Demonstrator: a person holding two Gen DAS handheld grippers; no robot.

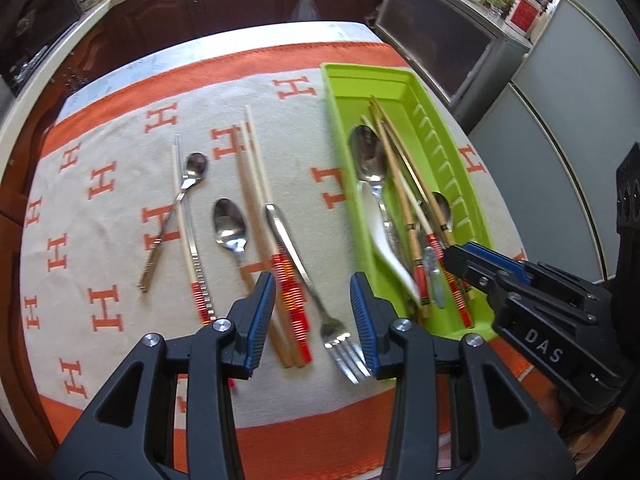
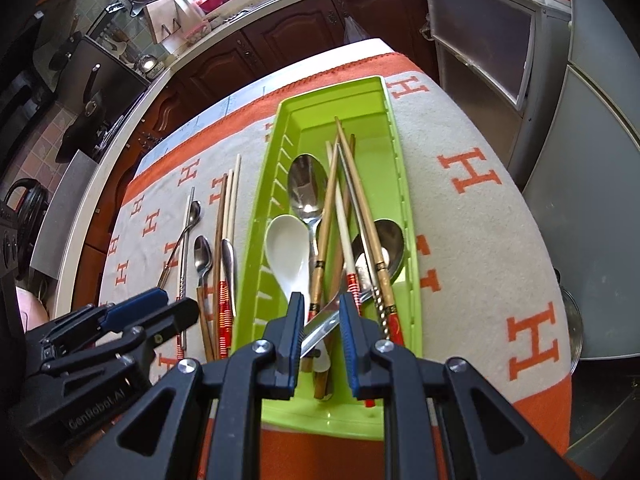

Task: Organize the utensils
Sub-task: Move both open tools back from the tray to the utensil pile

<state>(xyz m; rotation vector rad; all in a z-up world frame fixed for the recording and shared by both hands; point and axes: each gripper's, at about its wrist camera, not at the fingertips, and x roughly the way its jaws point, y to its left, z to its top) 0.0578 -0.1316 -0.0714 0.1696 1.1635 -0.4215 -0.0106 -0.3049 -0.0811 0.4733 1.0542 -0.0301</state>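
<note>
While my right gripper [image 2: 320, 320] hangs parted over the lime-green plastic tray's [image 2: 412, 240] near end, my left gripper [image 1: 313, 312] gapes above the steel fork [image 1: 316, 300] near the cloth's front edge.

We see a cream cloth [image 1: 120, 200] bordered in orange and patterned with orange H letters. On its right sits a lime-green tray [image 1: 404, 92] holding a white spoon [image 2: 290, 254], silver spoons and tan chopsticks banded in black and red. Left of the tray lie pale chopsticks [image 1: 256, 184] wrapped in red and yellow stripes near their ends. Both grippers are black with blue pads [image 1: 262, 312].
</note>
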